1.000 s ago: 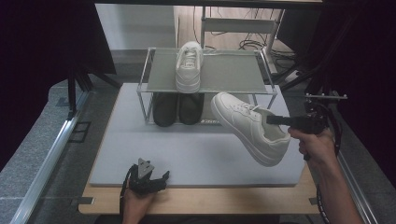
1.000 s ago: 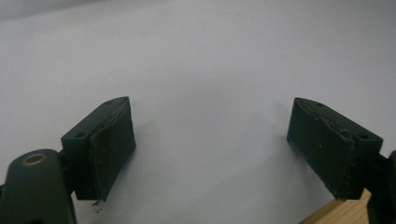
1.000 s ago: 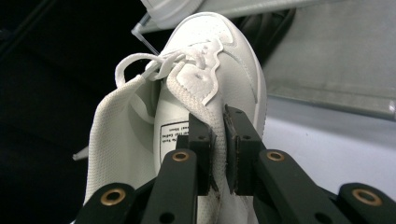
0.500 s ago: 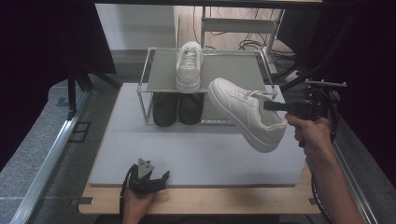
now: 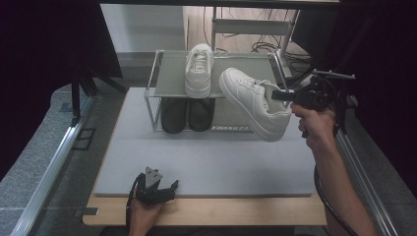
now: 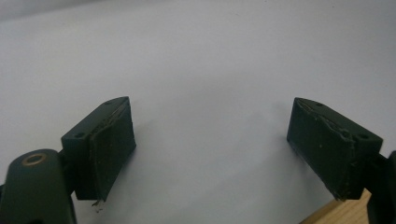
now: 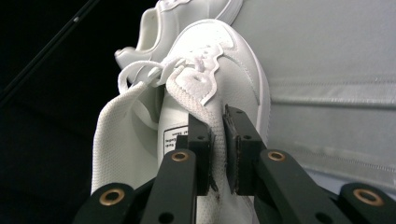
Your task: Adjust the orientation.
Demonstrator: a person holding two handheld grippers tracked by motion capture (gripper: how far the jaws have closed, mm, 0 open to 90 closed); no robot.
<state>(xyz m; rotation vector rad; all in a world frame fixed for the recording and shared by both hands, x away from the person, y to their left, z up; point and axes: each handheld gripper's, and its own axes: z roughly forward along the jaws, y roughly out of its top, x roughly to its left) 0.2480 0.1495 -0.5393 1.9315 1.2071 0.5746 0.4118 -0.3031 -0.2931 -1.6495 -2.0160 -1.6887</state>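
Observation:
A white sneaker hangs in the air at the right end of the metal shoe rack, toe toward the rack's top shelf. My right gripper is shut on its collar beside the tongue; in the right gripper view the pads pinch the mesh side wall of the white sneaker, with my right gripper seen from behind. A second white sneaker rests on the top shelf. My left gripper lies at the near edge of the grey mat, and in its own view my left gripper stands open over bare mat.
A pair of black shoes stands on the mat under the rack's top shelf. The grey mat covers a wooden board. Metal rails run along both sides, with cables and dark stands behind the rack.
My right hand has carried the white sneaker up and toward the rack's top shelf, away from the mat's right side. The left gripper has stayed put.

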